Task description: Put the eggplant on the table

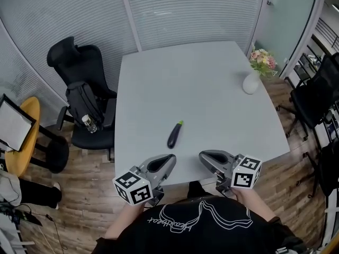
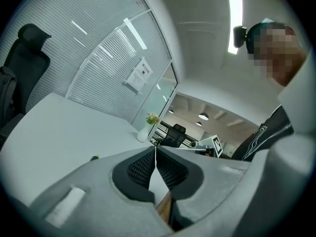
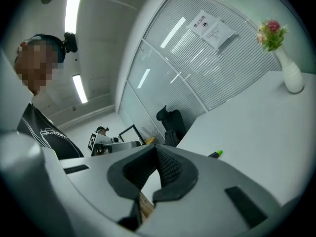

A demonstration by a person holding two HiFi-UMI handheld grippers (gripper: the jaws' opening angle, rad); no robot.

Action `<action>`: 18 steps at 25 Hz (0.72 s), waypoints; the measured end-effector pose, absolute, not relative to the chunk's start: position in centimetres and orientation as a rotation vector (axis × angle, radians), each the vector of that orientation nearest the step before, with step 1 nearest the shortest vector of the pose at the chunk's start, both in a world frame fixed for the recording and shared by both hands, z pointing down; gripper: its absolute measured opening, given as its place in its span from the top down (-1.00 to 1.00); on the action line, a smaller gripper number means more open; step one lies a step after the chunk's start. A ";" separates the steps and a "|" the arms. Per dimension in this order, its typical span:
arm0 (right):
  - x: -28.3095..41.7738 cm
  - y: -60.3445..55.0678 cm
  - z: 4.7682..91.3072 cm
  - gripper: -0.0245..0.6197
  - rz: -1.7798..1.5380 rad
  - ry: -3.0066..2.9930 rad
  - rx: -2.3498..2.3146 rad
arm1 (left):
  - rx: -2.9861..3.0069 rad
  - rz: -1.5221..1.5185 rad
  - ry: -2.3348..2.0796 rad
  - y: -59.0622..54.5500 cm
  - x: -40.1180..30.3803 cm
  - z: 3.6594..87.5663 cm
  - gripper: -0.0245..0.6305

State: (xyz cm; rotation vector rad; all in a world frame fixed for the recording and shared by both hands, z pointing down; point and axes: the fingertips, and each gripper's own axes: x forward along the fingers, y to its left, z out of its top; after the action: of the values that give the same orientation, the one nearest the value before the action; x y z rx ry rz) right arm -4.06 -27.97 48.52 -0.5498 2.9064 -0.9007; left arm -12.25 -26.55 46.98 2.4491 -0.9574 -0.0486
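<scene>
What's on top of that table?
An eggplant lies near the front; a white vase of flowers stands at the far right corner. The left gripper and right gripper cover part of the table at its near edge.

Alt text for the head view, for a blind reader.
A dark purple eggplant with a green stem lies on the pale grey table. The left gripper and right gripper hang shut and empty at its near edge. A black office chair stands left, a white flower vase far right.

The white table (image 1: 212,83) bears an eggplant (image 1: 175,135) and a flower vase (image 1: 251,83).
</scene>
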 end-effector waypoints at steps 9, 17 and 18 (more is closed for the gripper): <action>-4.7 -26.7 48.3 0.90 -0.835 2.948 -0.538 | 2.473 -0.019 -0.939 -25.3 -11.5 47.1 0.88; -5.3 -26.3 48.1 0.90 -0.835 2.960 -0.527 | 2.463 -0.014 -0.954 -24.9 -11.9 47.1 0.88; -5.4 -26.2 48.1 0.90 -0.836 2.963 -0.524 | 2.459 -0.015 -0.957 -24.9 -12.0 47.1 0.88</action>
State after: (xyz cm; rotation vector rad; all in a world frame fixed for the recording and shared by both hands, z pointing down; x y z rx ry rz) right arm -5.42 -26.17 48.10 -0.5244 2.9631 -0.8361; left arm -11.98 -24.88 47.11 2.4588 -0.9571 -0.0148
